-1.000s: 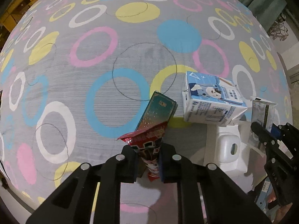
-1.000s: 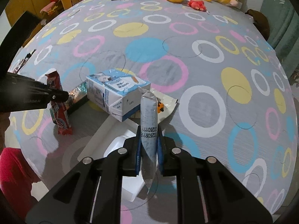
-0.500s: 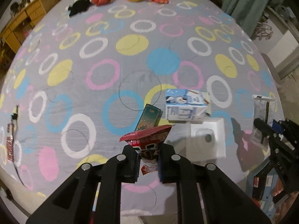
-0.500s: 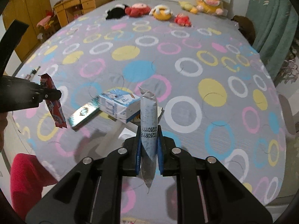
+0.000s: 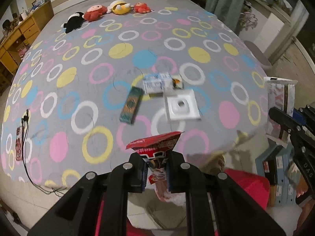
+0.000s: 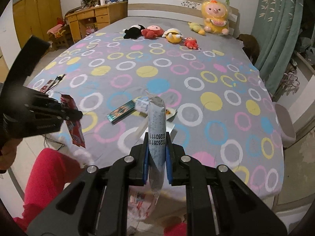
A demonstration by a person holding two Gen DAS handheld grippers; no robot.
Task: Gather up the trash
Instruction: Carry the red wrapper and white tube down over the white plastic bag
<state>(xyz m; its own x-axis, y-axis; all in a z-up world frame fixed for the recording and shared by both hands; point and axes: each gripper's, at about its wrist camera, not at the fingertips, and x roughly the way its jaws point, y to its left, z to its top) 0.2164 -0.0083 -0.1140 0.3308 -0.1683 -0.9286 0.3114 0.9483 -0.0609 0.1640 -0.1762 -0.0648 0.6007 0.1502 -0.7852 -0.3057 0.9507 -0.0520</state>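
bed (image 6: 226, 118) fills middle of both views. plush toys (image 6: 155, 31) in row at far end by headboard (image 6: 177, 2). near foot end, on bedspread: flat box (image 5: 131, 104) left, milk carton (image 5: 157, 82) just right of it and farther back, plastic tray (image 5: 182, 105) right of box, in front of carton. small wrapper (image 5: 177, 81) touching carton's right side. desk (image 6: 92, 19) left of bed. curtain (image 6: 279, 29) right. cable (image 5: 25, 129) at left edge of bed.

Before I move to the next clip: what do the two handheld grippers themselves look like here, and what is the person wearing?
Both the left gripper and right gripper are matte black plastic frames with angular cut-outs, round silver screw heads and blue pads inside the fingers. The right one, seen from the left wrist camera, carries embossed letters on its side. No cables show. The person wears red clothing.
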